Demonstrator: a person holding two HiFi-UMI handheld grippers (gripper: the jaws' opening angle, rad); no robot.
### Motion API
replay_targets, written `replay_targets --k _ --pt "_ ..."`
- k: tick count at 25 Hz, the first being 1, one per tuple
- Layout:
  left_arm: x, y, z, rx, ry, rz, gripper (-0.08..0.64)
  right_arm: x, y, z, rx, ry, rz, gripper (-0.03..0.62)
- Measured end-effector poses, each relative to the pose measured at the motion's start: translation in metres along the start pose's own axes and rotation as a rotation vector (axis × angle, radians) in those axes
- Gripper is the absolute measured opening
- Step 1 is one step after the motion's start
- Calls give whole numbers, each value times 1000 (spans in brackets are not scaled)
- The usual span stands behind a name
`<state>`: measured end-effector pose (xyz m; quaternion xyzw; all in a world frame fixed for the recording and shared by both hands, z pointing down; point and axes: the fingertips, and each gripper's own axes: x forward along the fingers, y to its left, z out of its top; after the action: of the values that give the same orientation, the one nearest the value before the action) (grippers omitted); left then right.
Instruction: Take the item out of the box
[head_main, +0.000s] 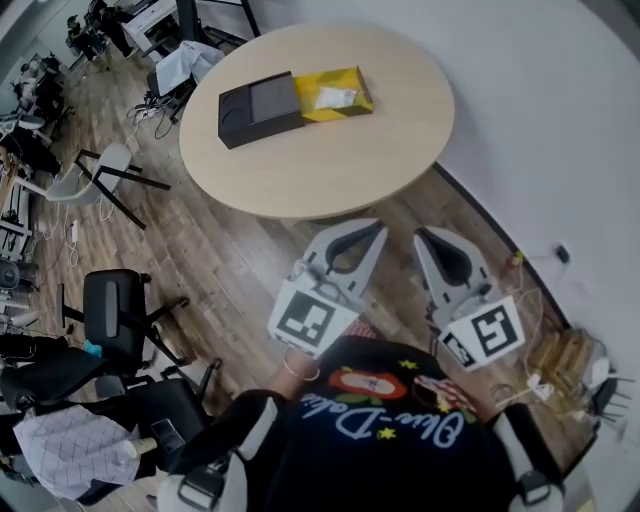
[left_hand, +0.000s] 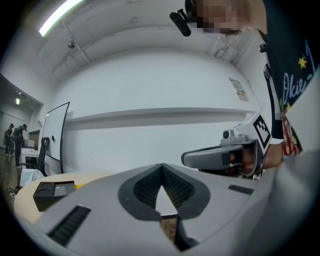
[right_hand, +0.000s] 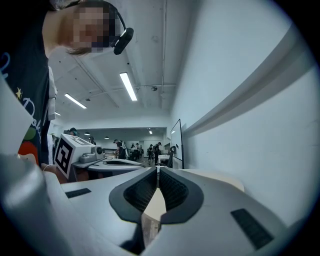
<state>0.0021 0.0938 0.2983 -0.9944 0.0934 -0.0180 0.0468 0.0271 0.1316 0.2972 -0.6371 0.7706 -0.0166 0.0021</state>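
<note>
Right now, scene: a person stands beside a round table (head_main: 330, 165), a gripper in each hand, both held low near the body and well apart from the table top.
left gripper (head_main: 381, 228): jaws brought together, tips meeting, nothing between them; own view shows the same at the tip line (left_hand: 161, 166), with only the ribbed hollow behind the tips.
right gripper (head_main: 419, 238): jaws also together and empty; own view confirms this (right_hand: 157, 170), ribbed pads nearly touching along their length.
gripper layout: side by side over the wood floor (head_main: 230, 260), tips pointing toward the table edge, not over it; each shows in the other's view, the right one at (left_hand: 220, 158), the left one at (right_hand: 95, 158).
black box (head_main: 258, 108): lies flat on the far part of the table, long side running left to right; also seen low and small at (left_hand: 52, 193).
yellow item (head_main: 333, 94): flat packet with a white label, lying against the box's right end; cannot tell whether it sits partly inside or only touches it.
table rest: bare light wood.
surroundings: black office chair (head_main: 115, 310) at the left on the floor, white wall (head_main: 540, 120) to the right, whiteboard (left_hand: 53, 135) standing beyond the table, distant people (right_hand: 135, 149) in the room's far end.
</note>
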Motion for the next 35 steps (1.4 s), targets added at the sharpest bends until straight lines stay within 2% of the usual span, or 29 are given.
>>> replay_targets --k 8,16,23,29,35 --pt "7 34 -6 -1 -9 -35 -6 34 -6 -2 -21 9 -25 -2" --pt "5 58 -11 -16 -14 -41 -6 56 -4 -6 1 25 -44 -2" --pt "1 71 -19 -54 -13 -2 -6 69 -11 -6 -3 39 -34 -2" --pt "-3 83 -24 -54 2 28 -6 73 -17 -7 0 48 -39 -2" --pt "8 96 -26 -55 13 78 -6 92 -35 -5 9 31 9 -2"
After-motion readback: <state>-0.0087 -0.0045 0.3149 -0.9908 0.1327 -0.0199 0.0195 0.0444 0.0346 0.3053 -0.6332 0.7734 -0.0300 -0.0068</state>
